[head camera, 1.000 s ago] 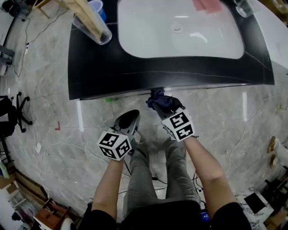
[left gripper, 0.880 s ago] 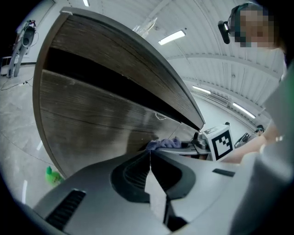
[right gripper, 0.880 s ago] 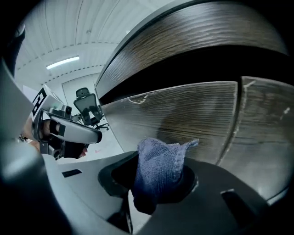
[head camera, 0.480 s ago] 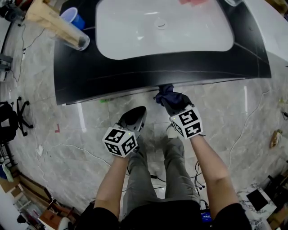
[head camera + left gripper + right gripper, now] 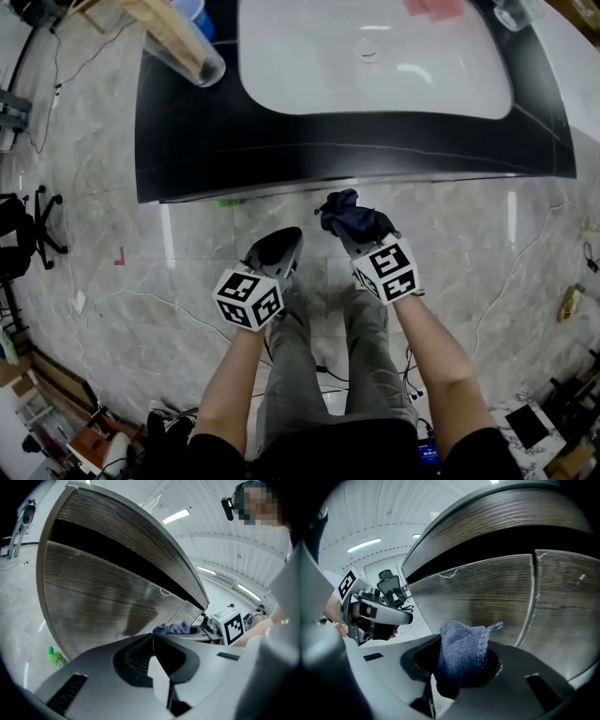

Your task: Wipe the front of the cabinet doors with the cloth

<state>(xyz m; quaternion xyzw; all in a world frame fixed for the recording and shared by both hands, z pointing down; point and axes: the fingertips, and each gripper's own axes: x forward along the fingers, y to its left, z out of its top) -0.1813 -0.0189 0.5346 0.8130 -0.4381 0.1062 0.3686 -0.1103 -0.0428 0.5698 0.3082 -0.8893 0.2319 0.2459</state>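
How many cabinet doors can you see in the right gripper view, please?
2. The left door stands behind the cloth, left of the vertical seam; the right door is beyond that seam. More may lie out of frame.

One sink, with two doors under it. One left gripper, one right gripper, one cloth. Left of the sink, one blue cup. Below the sink's left front, one green bottle.

grey marble floor lies open before dark wood-grain cabinet doors; black tabletop overhangs; small green bottle at base.
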